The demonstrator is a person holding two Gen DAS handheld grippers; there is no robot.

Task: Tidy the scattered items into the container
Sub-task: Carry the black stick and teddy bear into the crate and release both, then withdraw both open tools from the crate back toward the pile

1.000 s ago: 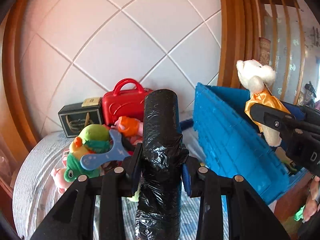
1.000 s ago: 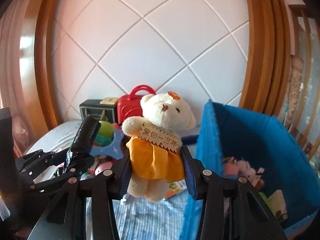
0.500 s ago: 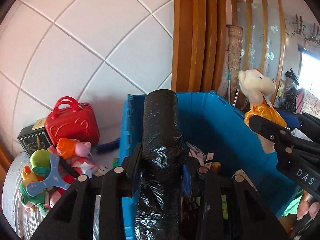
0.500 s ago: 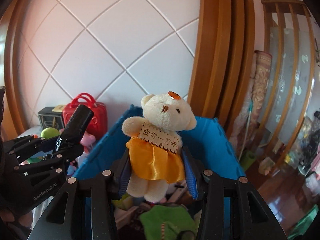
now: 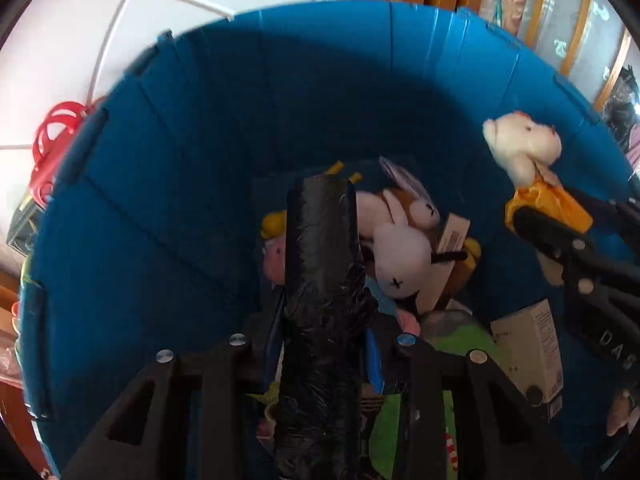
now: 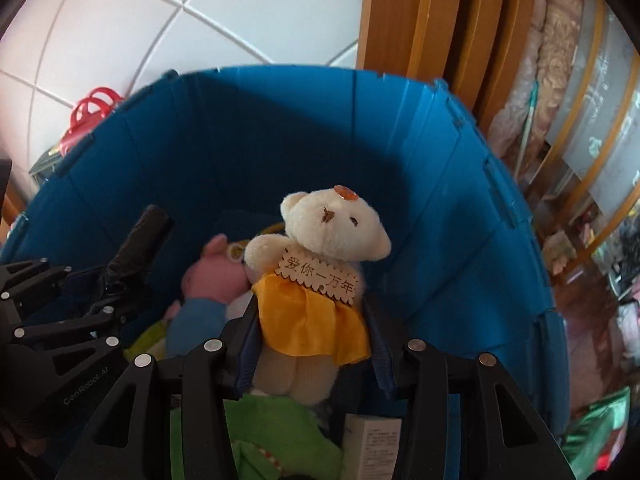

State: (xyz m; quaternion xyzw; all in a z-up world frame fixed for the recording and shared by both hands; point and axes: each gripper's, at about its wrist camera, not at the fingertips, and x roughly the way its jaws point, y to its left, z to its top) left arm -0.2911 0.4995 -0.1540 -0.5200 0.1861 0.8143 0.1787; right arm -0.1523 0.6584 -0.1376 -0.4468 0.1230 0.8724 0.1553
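My left gripper (image 5: 322, 328) is shut on a black plastic-wrapped roll (image 5: 320, 280) and holds it tilted down inside the blue container (image 5: 168, 184). My right gripper (image 6: 310, 328) is shut on a cream teddy bear in a yellow dress (image 6: 320, 276), also inside the blue container (image 6: 440, 216). The bear (image 5: 528, 168) and right gripper show at the right of the left wrist view. The roll (image 6: 136, 248) and left gripper show at the left of the right wrist view. Plush toys, among them a white rabbit (image 5: 400, 256) and a pink pig (image 6: 212, 280), lie on the container's bottom.
A red toy case (image 5: 52, 148) stands outside the container at the left, against the white tiled wall. A white box (image 5: 532, 352) and a green cloth (image 6: 272, 432) lie in the container. Wooden door frames (image 6: 432, 24) rise behind it.
Both grippers have moved forward and tipped down over the container, so the roll and the bear now hang inside it above the toys. Both stay gripped.
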